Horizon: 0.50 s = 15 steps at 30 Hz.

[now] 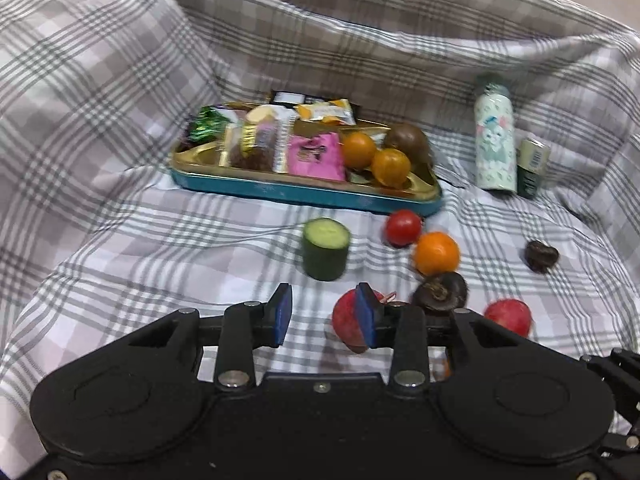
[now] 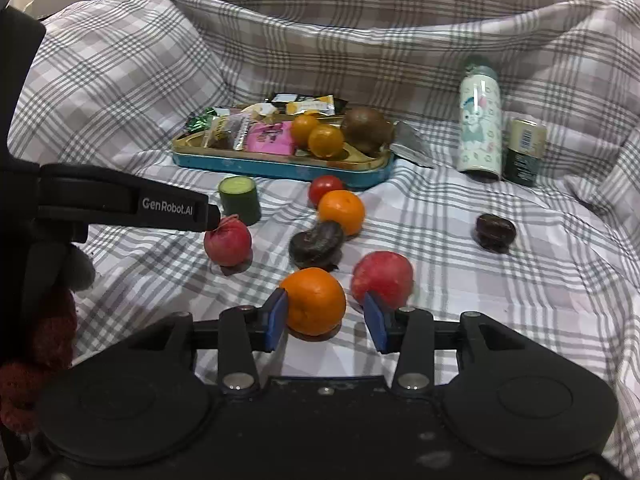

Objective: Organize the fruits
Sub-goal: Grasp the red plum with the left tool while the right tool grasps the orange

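We see soft, even indoor light with only faint shadows under the fruit. The left wrist view is smeared by motion blur: the tray (image 1: 304,194) and bottle (image 1: 495,136) look soft. The right wrist view is sharper, its bottle (image 2: 480,120) showing a pale glare streak. Both views bow and darken toward the corners.

Glossy metal tray (image 2: 280,169), plaid cloth (image 2: 480,280)

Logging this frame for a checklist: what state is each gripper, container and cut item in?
left gripper: open, empty
right gripper: open around an orange
tray: holding snacks and fruit
bottle: upright, capped
small jar: upright
cucumber piece: standing on end
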### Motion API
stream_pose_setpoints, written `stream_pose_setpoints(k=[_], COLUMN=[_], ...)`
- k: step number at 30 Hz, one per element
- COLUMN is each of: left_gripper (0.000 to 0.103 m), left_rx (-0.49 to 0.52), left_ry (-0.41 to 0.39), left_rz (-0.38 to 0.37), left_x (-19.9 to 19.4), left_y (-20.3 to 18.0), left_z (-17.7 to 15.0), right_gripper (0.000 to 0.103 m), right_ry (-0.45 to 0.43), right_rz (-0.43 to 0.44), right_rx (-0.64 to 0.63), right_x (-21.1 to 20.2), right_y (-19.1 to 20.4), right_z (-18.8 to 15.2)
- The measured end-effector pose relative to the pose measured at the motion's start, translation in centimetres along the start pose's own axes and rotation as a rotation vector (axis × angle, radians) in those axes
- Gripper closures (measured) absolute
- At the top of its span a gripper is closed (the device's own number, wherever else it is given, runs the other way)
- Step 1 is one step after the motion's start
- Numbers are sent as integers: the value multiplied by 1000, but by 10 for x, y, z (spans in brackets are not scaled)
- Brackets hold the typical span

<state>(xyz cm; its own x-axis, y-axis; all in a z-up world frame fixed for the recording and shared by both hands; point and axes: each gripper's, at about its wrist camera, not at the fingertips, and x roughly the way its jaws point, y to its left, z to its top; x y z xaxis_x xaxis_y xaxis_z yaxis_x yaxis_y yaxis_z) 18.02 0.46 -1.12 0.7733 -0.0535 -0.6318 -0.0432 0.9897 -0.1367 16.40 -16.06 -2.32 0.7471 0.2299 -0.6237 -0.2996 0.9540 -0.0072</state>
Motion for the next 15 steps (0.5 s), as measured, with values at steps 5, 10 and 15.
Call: stream_pose_setpoints(k=[5,10,15], left_gripper=[60,60,60], left_rx=[-45,-76,-82], left_ry=[8,17,12], left_rz=[15,16,12], left_x=[1,2,1], left_y=[10,15,15], left_z=[1,0,0], right_gripper=[56,56,59], right_ry=[6,12,36], right_rz=[20,35,53], right_rx=[-24,-37,-9], right_x=[8,15,21], right_y=[8,13,10], right_z=[1,0,-1])
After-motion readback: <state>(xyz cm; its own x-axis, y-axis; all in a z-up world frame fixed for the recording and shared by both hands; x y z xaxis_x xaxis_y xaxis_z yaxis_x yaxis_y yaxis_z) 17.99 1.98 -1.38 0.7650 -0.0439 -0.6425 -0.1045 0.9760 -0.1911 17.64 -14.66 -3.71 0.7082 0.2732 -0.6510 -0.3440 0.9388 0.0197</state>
